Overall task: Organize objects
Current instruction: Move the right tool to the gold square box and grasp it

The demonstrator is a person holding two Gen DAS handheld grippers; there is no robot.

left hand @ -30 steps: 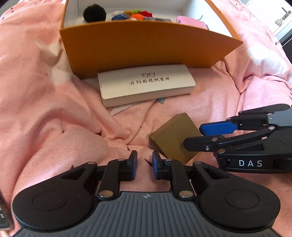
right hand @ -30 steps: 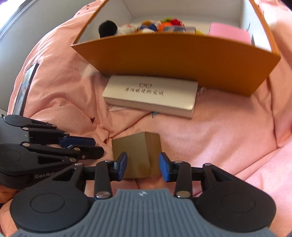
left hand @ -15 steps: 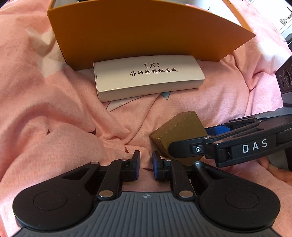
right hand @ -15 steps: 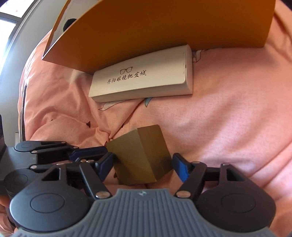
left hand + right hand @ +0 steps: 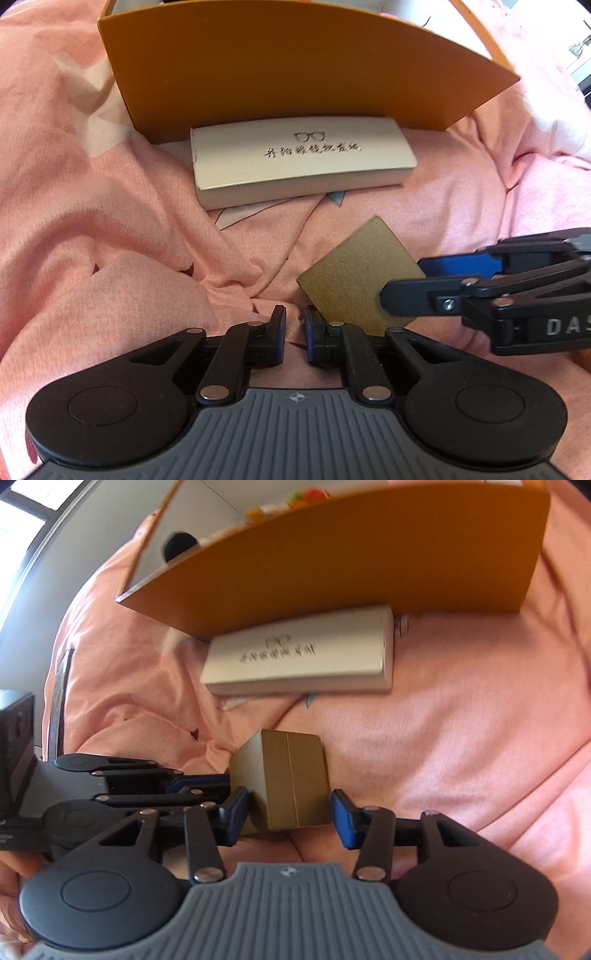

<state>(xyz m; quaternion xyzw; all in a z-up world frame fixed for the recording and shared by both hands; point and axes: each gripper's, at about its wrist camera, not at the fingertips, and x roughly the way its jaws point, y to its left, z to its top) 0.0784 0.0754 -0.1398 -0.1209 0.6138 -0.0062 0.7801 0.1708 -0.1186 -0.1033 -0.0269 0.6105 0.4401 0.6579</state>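
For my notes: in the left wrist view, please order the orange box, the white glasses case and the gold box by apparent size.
1. orange box
2. white glasses case
3. gold box, though nearest the camera

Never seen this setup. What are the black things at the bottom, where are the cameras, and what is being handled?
No robot here: a person holds a two-finger gripper in each hand, and a fisheye camera on each looks along its fingers. One picture looks out from the left gripper, the other from the right gripper. On the pink bedding lie a white glasses box and a gold box, in front of an open orange box. The left gripper is shut and empty. The right gripper's jaws have just been closing around the gold box; whether they grip it yet is unclear.
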